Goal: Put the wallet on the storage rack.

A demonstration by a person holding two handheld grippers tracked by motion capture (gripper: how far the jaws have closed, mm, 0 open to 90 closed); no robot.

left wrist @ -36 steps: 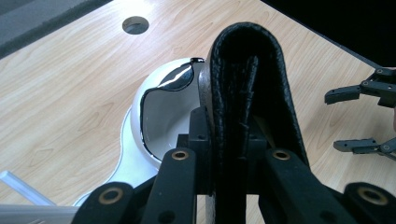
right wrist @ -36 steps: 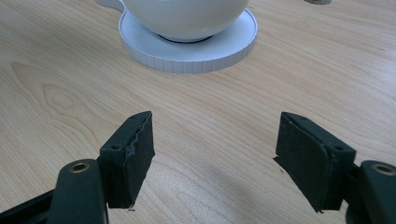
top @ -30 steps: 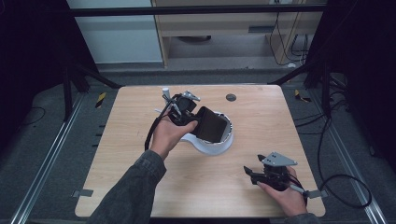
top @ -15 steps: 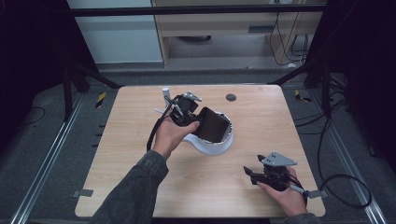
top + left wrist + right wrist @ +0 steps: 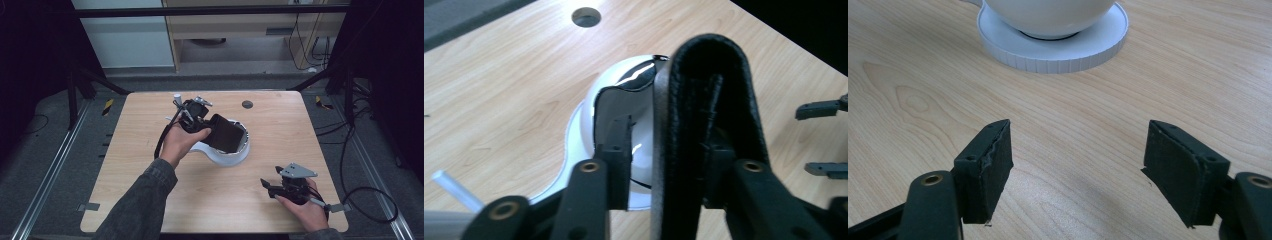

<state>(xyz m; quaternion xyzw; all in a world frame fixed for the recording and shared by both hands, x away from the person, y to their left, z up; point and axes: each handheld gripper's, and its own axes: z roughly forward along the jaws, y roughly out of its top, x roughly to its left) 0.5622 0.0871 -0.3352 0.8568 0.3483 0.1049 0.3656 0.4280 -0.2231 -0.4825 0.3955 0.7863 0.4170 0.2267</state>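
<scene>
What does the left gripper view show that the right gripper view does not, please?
Left gripper view: a folded black leather case between the jaws of the left gripper, which have just been opening, and the table's round hole. Right gripper view: the right gripper up close, open, and the ribbed edge of the bowl's base. Both: the white bowl on the wooden table.

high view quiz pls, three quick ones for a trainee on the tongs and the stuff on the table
1. True or false: the right tongs grip the white bowl.
2. What is between the jaws of the left tongs? A a black folded pouch; B a spoon; C a cup.
3. Over what is the pouch held?

Key:
1. False: they are open, apart from it.
2. A; those jaws have just been opening, with one pad off the pouch.
3. The white bowl.
</scene>
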